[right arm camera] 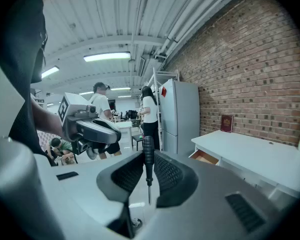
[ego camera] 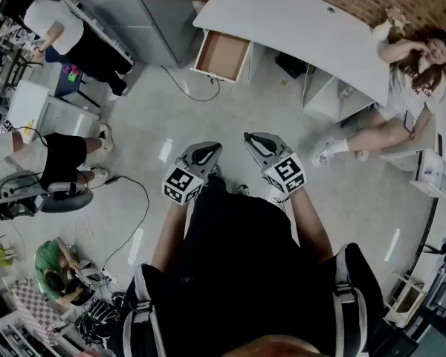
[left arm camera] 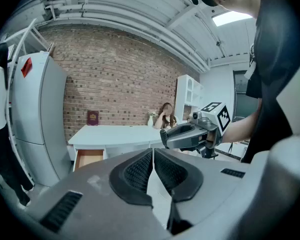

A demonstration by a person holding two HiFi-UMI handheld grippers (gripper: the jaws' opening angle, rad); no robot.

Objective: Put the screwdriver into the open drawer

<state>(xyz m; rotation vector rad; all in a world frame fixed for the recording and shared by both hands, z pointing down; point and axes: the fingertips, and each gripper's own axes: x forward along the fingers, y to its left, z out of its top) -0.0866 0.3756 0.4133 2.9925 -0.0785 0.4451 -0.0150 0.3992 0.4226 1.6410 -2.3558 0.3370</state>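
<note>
Two grippers sit mid-frame in the head view, left gripper (ego camera: 208,152) and right gripper (ego camera: 257,141), both aimed toward the top of the frame. The open drawer (ego camera: 223,55) is at upper centre, pulled out from under a white desk (ego camera: 297,28), and only its brown bottom shows. It is well apart from both grippers. The screwdriver can't be made out in this view.

Left gripper view: the jaws are pressed together at the tips with nothing between them. The drawer (left arm camera: 88,158) is at lower left, hanging out of the desk front, with only a brown inner wall visible. The right gripper (left arm camera: 165,136) is at centre right.

Right gripper view: the jaws are clamped on the screwdriver (right arm camera: 148,161) at frame centre. Its long axis is vertical in the frame, with the dark handle up and the thin shaft and tip pointing down below the pads. The drawer (right arm camera: 206,157) is to the right of centre, open below the desk edge, and its contents can't be seen from here. The left gripper (right arm camera: 110,130) is at left.
</note>
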